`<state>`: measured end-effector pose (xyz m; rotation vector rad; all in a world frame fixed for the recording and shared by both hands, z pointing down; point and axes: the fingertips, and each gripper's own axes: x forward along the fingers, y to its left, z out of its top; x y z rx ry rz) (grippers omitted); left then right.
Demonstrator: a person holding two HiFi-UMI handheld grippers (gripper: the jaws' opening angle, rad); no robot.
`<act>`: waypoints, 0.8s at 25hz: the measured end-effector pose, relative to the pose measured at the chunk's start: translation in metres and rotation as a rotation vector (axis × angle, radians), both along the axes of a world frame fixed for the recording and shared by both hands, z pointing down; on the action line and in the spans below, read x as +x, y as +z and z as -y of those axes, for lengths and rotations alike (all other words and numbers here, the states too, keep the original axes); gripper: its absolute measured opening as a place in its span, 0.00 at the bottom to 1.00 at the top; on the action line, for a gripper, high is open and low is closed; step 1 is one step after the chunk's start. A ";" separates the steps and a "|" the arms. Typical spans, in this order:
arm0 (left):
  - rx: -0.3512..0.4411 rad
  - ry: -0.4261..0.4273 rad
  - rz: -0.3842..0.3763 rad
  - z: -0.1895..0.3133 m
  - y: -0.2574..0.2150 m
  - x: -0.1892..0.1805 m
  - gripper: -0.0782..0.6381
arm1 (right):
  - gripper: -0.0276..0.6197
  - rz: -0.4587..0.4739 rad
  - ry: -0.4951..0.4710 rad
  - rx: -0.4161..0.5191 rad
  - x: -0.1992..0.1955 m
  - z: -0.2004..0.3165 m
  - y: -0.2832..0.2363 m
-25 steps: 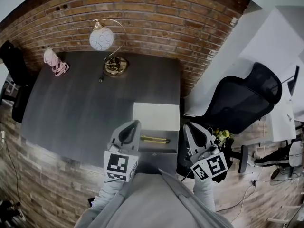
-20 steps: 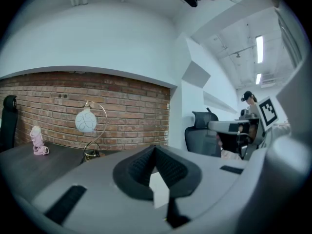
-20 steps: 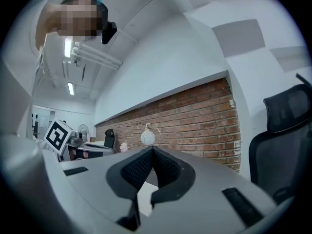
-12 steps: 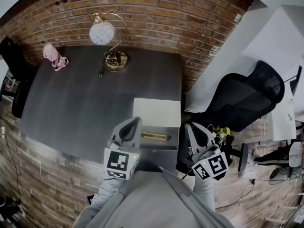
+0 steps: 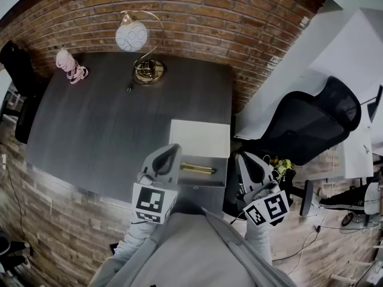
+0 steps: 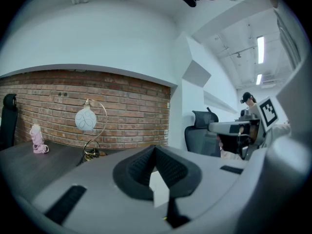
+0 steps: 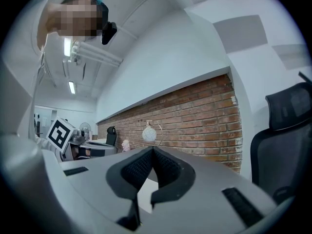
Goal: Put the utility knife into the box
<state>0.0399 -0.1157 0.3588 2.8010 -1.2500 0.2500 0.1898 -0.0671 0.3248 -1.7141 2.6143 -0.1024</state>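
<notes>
A yellow utility knife (image 5: 197, 168) lies inside the open grey box (image 5: 202, 182) near the table's front right corner. The box's white lid (image 5: 200, 139) stands open behind it. My left gripper (image 5: 170, 153) hovers at the box's left side, its jaws shut with nothing between them (image 6: 155, 149). Just right of the box, past the table's edge, my right gripper (image 5: 245, 159) is also shut and empty (image 7: 153, 150). Both point towards the brick wall. Neither touches the knife.
On the dark grey table (image 5: 108, 130) a gold-based lamp with a white globe (image 5: 134, 40) stands at the back and a pink object (image 5: 70, 66) at the back left. A black office chair (image 5: 305, 124) stands to the right, a brick wall (image 5: 197, 17) behind.
The head view has shifted slightly. Both grippers, the box and the knife stay where they were.
</notes>
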 end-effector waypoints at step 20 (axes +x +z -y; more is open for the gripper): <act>-0.004 -0.011 -0.001 -0.002 0.002 -0.004 0.14 | 0.07 -0.005 0.004 0.000 -0.005 -0.002 0.001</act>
